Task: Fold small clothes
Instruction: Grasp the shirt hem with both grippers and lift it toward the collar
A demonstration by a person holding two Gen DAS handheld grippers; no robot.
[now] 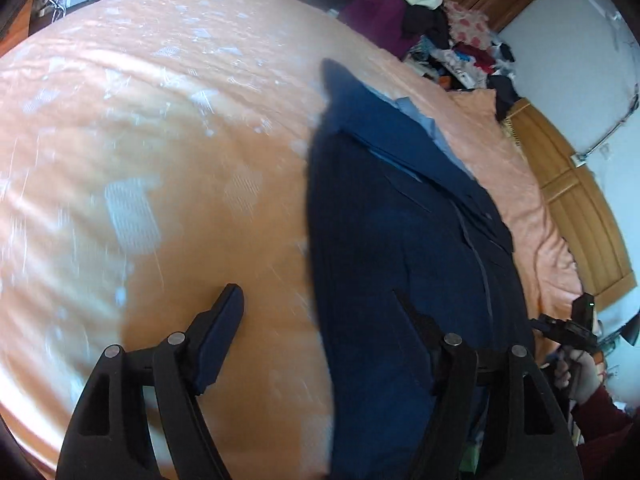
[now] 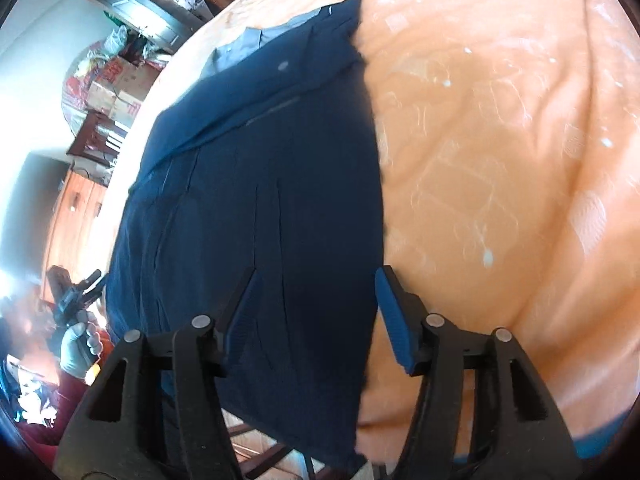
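Observation:
A navy garment (image 1: 392,240) with a light blue lining at its collar lies flat on the orange bedspread (image 1: 160,160). My left gripper (image 1: 320,320) hovers open over the garment's near left edge, its right finger above the cloth and its left finger above bare bedspread. In the right wrist view the same garment (image 2: 260,160) stretches away, its near end hanging over the bed edge. My right gripper (image 2: 316,304) is open above the garment's right edge, gripping nothing. Each camera catches the other gripper, hand-held and too small to judge: the right gripper (image 1: 568,326) and the left gripper (image 2: 76,296).
A heap of mixed clothes (image 1: 440,32) lies at the far corner of the bed. A wooden bed frame (image 1: 572,208) runs along the right side. Cardboard boxes (image 2: 116,88) and a wooden cabinet (image 2: 72,216) stand beyond the bed. Floor shows below the bed edge (image 2: 256,444).

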